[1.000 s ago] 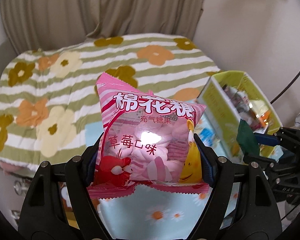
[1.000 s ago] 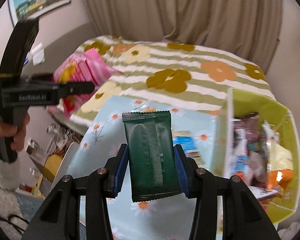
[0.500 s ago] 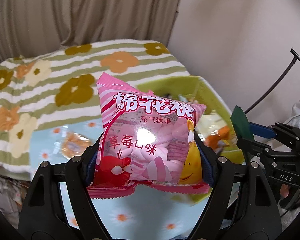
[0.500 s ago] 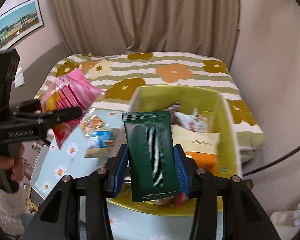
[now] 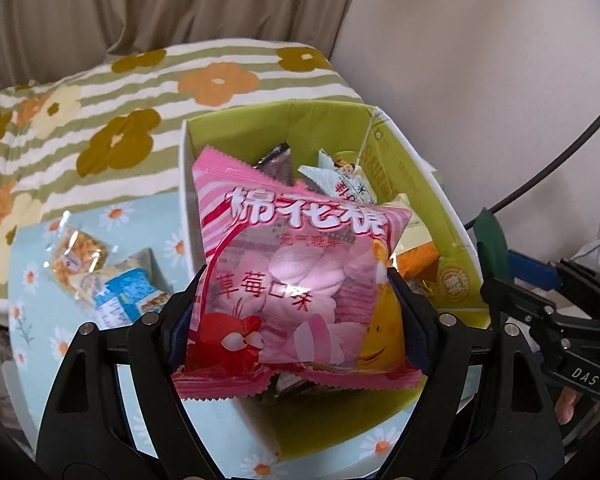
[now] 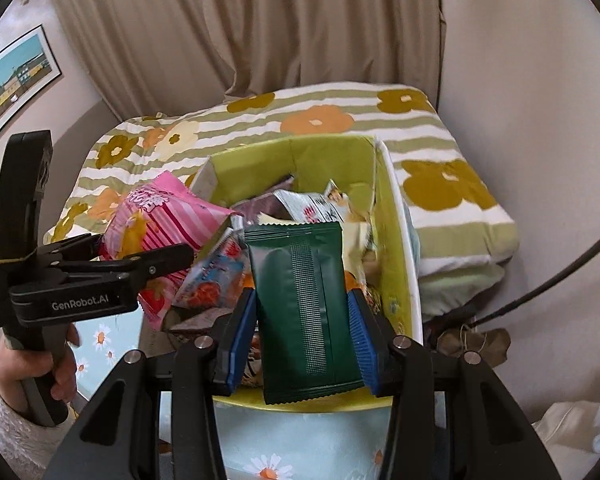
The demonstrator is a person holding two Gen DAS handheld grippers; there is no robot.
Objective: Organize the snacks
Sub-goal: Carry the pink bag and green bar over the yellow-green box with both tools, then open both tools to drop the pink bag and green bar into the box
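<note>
A pink marshmallow bag (image 5: 300,280) sits between the pads of my left gripper (image 5: 298,320), right over the green box (image 5: 420,184). The jaws are opening, but the pads still touch the bag's sides. The box holds several snack packets. My right gripper (image 6: 302,320) is shut on a dark green packet (image 6: 304,312) held upright above the near rim of the green box (image 6: 300,156). The right wrist view shows the left gripper (image 6: 140,260) coming in from the left with the pink bag (image 6: 160,220) over the box's left side.
Two loose snack packets (image 5: 100,276) lie on the pale blue daisy cloth left of the box. A bed with a striped flower blanket (image 6: 440,168) is behind. Wall and a black cable (image 5: 560,152) stand close on the right. A hand in a fleecy sleeve (image 6: 4,420) grips the left tool.
Both grippers have swung to the right from the daisy cloth to above the green box, each still carrying its packet. The box now fills the middle of both views.
</note>
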